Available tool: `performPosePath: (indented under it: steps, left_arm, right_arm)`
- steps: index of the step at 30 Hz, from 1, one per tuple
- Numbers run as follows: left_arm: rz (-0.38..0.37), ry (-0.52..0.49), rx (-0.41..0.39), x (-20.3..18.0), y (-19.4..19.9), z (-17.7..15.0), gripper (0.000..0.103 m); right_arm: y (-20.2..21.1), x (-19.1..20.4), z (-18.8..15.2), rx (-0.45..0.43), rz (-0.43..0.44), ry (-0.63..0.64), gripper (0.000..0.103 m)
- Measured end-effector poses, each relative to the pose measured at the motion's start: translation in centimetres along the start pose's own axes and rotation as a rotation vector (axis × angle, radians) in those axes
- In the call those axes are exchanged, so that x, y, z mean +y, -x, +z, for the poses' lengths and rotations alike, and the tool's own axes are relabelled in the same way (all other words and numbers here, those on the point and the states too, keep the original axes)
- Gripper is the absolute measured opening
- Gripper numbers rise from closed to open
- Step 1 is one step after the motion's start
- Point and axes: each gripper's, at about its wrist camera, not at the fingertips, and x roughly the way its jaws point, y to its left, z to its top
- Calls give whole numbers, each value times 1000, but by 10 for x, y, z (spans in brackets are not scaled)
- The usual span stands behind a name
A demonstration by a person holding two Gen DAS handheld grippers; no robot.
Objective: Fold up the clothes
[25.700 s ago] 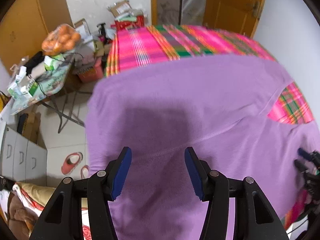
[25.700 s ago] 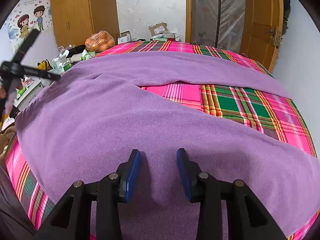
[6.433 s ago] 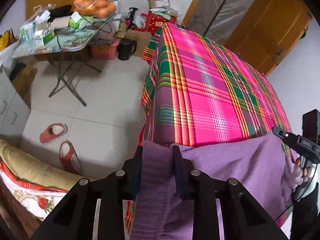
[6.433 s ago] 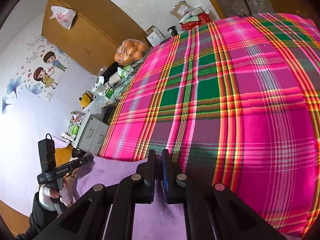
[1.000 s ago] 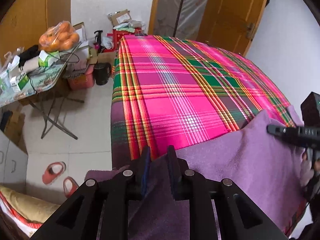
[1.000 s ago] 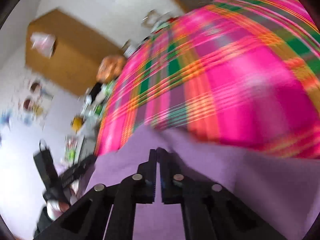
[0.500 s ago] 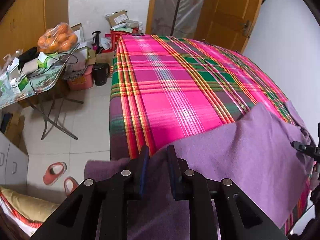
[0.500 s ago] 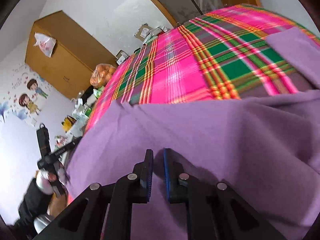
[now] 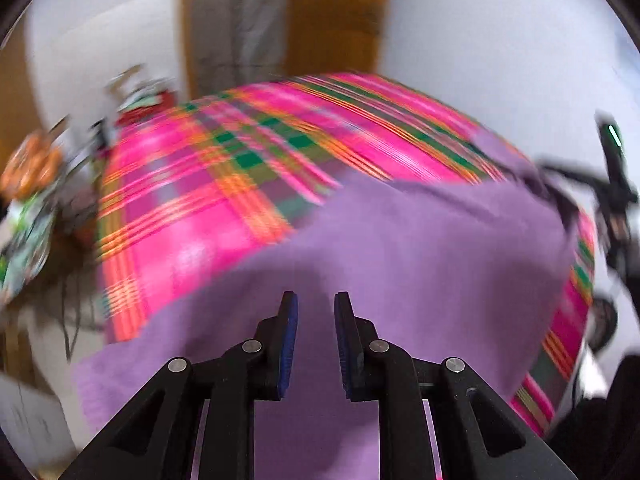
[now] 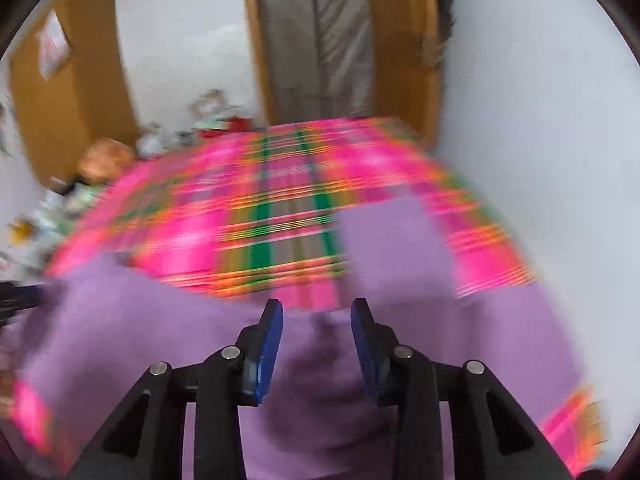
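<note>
Purple garment point(image 9: 420, 240) spread on plaid bed point(image 9: 192, 216), at 12 o'clock beneath left gripper point(image 9: 312, 336) and right gripper point(image 10: 316, 340); both seen parted, nothing grasped.

Home bedroom, seen from my claw. Bed point(image 10: 280, 216) under pink plaid cover; wooden wardrobe point(image 10: 72, 92); wooden door frame point(image 10: 400, 52); cluttered floor corner.

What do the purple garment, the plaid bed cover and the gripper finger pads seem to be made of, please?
Purple garment: probably soft matte knit or fleece; no sheen, drapes limply.
Plaid bed cover: apparently woven cloth, with pink, green and orange stripes; blur hides the weave.
Finger pads: blue, matte, possibly rubber, on black, likely plastic, fingers.
</note>
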Motion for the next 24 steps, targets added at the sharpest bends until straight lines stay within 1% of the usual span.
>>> performPosePath:
  steps: [1,3,6,8,13,14,15,16,19,20,22,24]
  left_arm:
    - [-12,-37,18,-10,-5,-1,19]
    - [-27,-114,54,-29,-15,-4,19]
    - [-35,-164,86,-40,-25,-5,19]
    - [-41,-154,95,-39,-27,-3,19]
    - [-46,-123,94,-32,-30,3,19]
    - [-47,-123,95,-31,-30,2,19]
    - [-48,-124,96,-31,-29,1,19]
    - [-49,-126,96,-32,-30,1,19]
    - [-53,-126,95,-33,-32,1,19]
    - [-55,-124,94,-32,-32,2,19]
    - [-59,-118,94,-31,-31,2,19]
    - [-62,-114,94,-30,-31,2,19]
  right_arm:
    - [-5,-6,2,17,-27,18,36]
    - [-20,-11,9,65,-49,59,36]
    - [-46,-7,17,130,-68,136,36]
    - [-61,-7,19,181,-51,151,36]
    - [-65,-24,27,191,-35,87,36]
    - [-66,-28,28,193,-32,74,28]
    - [-67,-31,30,196,-29,61,8]
    - [-68,-35,31,198,-26,49,5]
    - [-71,-45,36,204,-16,10,4]
    - [-64,-52,37,185,-7,-17,4]
    - [-37,-73,38,105,17,-102,4]
    - [-9,-96,31,38,1,-194,4]
